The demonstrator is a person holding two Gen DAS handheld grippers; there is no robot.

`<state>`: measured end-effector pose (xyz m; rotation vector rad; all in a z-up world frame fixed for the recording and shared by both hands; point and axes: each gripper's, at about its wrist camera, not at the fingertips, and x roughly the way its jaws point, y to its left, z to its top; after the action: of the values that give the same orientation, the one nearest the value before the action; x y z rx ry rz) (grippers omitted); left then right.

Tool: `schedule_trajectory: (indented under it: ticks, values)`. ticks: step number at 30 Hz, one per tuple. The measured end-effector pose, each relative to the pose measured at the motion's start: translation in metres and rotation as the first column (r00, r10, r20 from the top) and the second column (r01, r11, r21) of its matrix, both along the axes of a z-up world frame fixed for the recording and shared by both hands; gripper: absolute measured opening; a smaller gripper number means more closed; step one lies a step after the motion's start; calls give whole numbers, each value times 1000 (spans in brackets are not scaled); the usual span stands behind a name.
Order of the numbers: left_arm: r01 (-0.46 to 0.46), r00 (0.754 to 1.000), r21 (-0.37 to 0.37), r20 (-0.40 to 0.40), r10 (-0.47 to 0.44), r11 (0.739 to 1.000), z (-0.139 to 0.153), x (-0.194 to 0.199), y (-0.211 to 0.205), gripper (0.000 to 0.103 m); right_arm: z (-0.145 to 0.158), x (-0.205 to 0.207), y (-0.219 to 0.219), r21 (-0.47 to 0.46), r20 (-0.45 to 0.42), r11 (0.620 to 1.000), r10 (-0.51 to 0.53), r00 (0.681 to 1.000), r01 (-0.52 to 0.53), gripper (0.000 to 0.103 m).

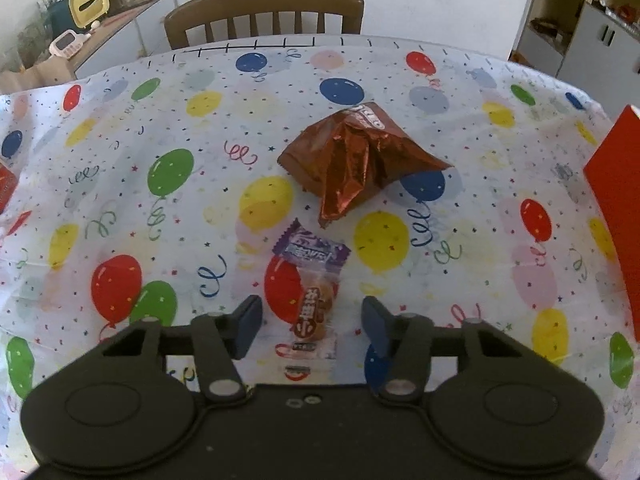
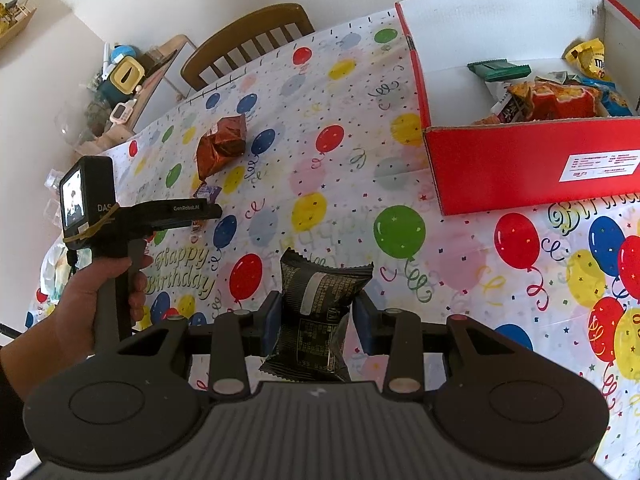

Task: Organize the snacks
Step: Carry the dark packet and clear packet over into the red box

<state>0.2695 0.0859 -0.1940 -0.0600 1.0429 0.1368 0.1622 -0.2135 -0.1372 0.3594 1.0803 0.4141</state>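
Note:
My left gripper [image 1: 312, 328] hovers open over the balloon tablecloth [image 1: 120, 184], its pads on either side of a small clear-wrapped pastry [image 1: 316, 316] without touching it. Just beyond lie a purple candy [image 1: 310, 250] and a crumpled brown foil bag [image 1: 356, 156]. My right gripper [image 2: 316, 316] is shut on a black snack packet [image 2: 320, 300] held above the table. A red cardboard box [image 2: 520, 164] at the right holds several snack bags [image 2: 552, 96]. The foil bag [image 2: 222, 144] also shows far left in the right wrist view.
A wooden chair [image 1: 264, 12] stands at the table's far edge. A side cabinet [image 1: 120, 20] with a yellow container [image 1: 88, 4] is at the back left. A hand [image 2: 100, 296] grips the left gripper's handle. The box's red wall [image 1: 616, 200] rises at the right.

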Motion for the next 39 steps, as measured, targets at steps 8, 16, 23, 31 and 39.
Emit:
schedule_trajectory:
  ticks: [8,16,23,31,39]
  values:
    - [7,1000,-4,12,-7,1000,2,-4,-3,21,2,-1,-1,-4,4,1000,-3,1000,3,37]
    - [-4,999,-20,44,5,1000,11,-10,-3,17,10,-1,-10,-16,39,1000,-13,999,13,37]
    - [1,997,-36,73,2,999,28,-15,-16,17,43,16,-45,-60,137,998,-24,990,33,37]
    - [45,993,-58,115,-38,997,59,-21,-50,17,57,42,-100,-130,210,985,-85,974,114,37]
    - [102,984,-70,152,-91,992,85,-17,-98,17,50,67,-142,-201,241,969,-95,966,146,37]
